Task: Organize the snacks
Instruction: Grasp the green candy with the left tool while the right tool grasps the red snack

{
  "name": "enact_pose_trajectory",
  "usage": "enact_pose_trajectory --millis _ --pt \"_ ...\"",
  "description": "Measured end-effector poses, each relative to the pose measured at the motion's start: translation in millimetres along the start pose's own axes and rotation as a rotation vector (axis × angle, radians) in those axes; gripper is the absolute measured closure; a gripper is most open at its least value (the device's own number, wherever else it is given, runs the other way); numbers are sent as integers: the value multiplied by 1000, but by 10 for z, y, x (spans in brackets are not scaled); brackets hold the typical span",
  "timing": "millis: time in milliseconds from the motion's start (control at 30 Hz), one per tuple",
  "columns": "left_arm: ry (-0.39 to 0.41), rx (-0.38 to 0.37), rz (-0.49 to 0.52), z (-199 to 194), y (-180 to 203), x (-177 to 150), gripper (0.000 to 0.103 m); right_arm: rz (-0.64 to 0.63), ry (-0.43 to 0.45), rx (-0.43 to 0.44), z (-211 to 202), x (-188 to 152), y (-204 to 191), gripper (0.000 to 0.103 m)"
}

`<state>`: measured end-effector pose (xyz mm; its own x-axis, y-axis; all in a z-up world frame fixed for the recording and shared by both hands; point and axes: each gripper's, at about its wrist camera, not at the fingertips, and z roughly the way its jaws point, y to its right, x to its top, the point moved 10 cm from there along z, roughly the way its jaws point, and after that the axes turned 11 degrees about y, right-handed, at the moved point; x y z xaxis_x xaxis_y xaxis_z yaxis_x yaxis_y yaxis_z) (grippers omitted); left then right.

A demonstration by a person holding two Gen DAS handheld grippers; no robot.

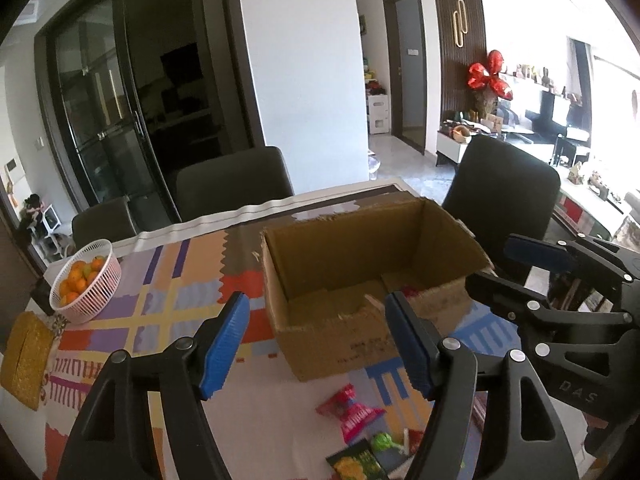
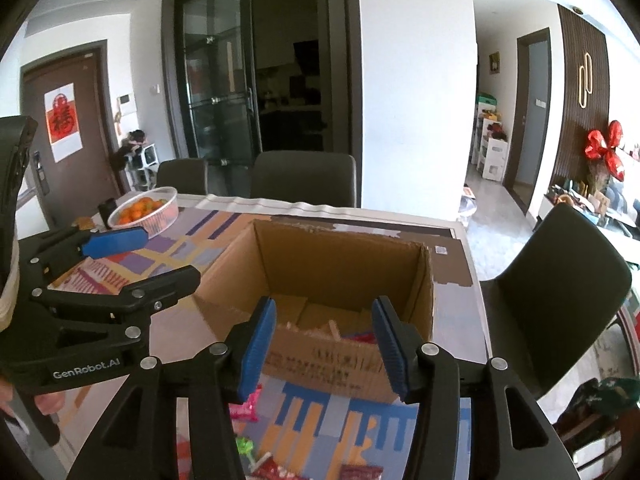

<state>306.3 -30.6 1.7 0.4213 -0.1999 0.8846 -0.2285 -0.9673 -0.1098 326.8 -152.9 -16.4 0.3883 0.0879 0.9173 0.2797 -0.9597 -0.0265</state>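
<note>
Both claws empty, jaws apart: left gripper (image 1: 316,344), right gripper (image 2: 320,344). Box (image 1: 360,320) on table (image 1: 168,292), some snacks already inside. Pink packet (image 1: 350,410), green sweet (image 1: 382,442) and others lie just before it. Judged partway done.

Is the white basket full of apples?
No, the white basket on the table holds small orange fruits, like tangerines, not apples.
</note>
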Motion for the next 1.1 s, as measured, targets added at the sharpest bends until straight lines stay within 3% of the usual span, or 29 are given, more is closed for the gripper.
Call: enact_pose_trajectory --millis 467,867,1100 --pt "-40 -34 7 -350 186 -555 33 -19 -49 24 -314 -434 -167 52" --pt "-137 -88 12 -367 339 -1217 33 -46 -174 55 -335 -1060 -284 52" --pt "-176 -163 36 -270 439 -1473 34 -73 -271 89 -257 -1466 -373 52"
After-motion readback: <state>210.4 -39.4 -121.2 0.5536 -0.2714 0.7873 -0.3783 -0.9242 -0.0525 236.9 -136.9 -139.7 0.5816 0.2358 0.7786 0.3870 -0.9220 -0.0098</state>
